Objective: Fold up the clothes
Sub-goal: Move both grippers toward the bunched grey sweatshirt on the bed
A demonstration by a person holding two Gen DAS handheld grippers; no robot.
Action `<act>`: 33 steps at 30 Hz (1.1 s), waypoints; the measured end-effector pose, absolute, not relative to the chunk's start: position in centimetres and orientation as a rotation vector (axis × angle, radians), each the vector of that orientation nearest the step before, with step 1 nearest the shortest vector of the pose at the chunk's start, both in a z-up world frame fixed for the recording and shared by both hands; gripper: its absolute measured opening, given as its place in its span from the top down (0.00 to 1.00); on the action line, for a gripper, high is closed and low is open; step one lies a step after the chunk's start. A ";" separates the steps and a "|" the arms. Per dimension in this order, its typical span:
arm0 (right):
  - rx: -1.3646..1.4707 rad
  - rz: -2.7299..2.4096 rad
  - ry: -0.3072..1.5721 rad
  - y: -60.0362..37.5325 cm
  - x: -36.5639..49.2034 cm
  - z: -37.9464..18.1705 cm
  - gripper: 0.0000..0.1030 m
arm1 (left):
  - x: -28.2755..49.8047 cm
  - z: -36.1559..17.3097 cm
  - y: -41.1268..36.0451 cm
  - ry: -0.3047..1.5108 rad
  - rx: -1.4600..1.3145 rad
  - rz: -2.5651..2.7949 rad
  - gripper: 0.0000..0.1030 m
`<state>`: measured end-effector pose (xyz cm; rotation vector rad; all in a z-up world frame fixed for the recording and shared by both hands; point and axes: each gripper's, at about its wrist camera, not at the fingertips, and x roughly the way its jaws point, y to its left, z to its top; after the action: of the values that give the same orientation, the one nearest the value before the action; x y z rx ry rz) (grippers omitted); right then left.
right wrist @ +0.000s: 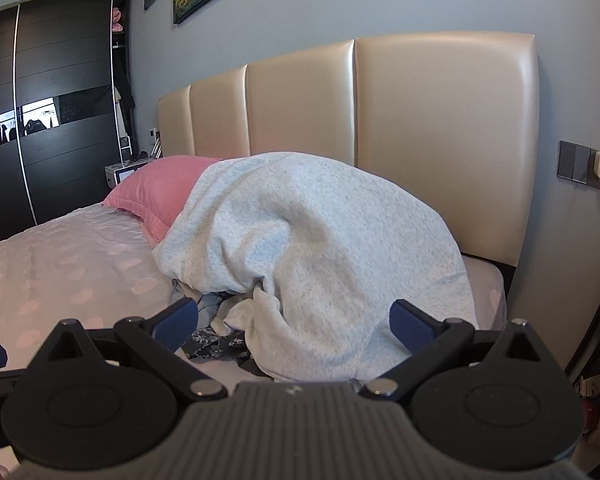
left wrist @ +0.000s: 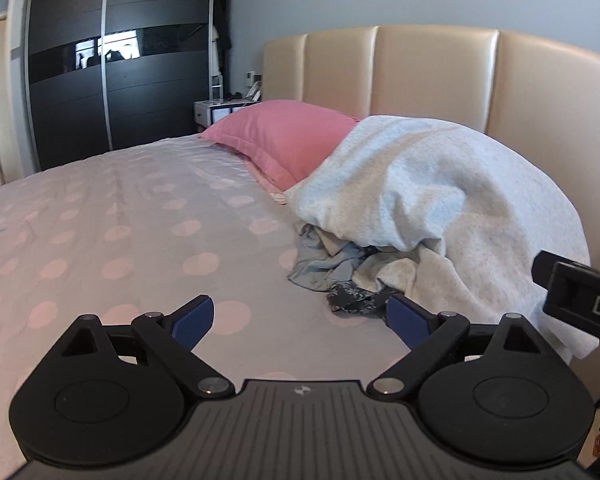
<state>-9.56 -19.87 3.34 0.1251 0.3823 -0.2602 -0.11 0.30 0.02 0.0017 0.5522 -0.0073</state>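
in the left wrist view, the left tongs (left wrist: 300, 322) hang spread wide above the bed (left wrist: 120, 216), pinching nothing. a grey sweater (left wrist: 440, 184) lies heaped near the headboard (left wrist: 420, 76), partly over a pink pillow (left wrist: 284, 136). a crumpled blue garment (left wrist: 324, 264) and a dark patterned cloth (left wrist: 356, 300) poke out from under it, just ahead of the right finger. part of the right tongs (left wrist: 580, 300) shows at the right edge.

in the right wrist view, the right tongs (right wrist: 294, 322) are also spread wide and empty, hovering close before the sweater (right wrist: 320, 240), with the patterned cloth (right wrist: 216, 344) between the fingers. a wardrobe (right wrist: 60, 120) stands beyond the bed (right wrist: 60, 264).
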 end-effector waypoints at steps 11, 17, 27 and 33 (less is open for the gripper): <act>0.122 -0.257 0.385 -19.8 -9.6 3.3 0.00 | -0.3 0.3 -0.3 0.546 -0.041 -0.010 0.15; 0.120 -0.255 0.382 -19.6 -9.5 3.3 0.00 | -0.6 0.3 -0.1 0.547 -0.006 -0.019 0.15; 0.121 -0.251 0.377 -19.5 -9.8 3.2 0.00 | -0.6 0.4 -0.1 0.565 0.007 -0.045 0.15; 0.122 -0.249 0.379 -19.7 -9.6 3.2 0.00 | -0.7 0.6 0.0 0.571 -0.006 -0.050 0.15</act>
<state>-9.56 -19.67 3.25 0.1216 0.3788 -0.2491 -0.67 -0.01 0.63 -0.0058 0.5711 -0.0497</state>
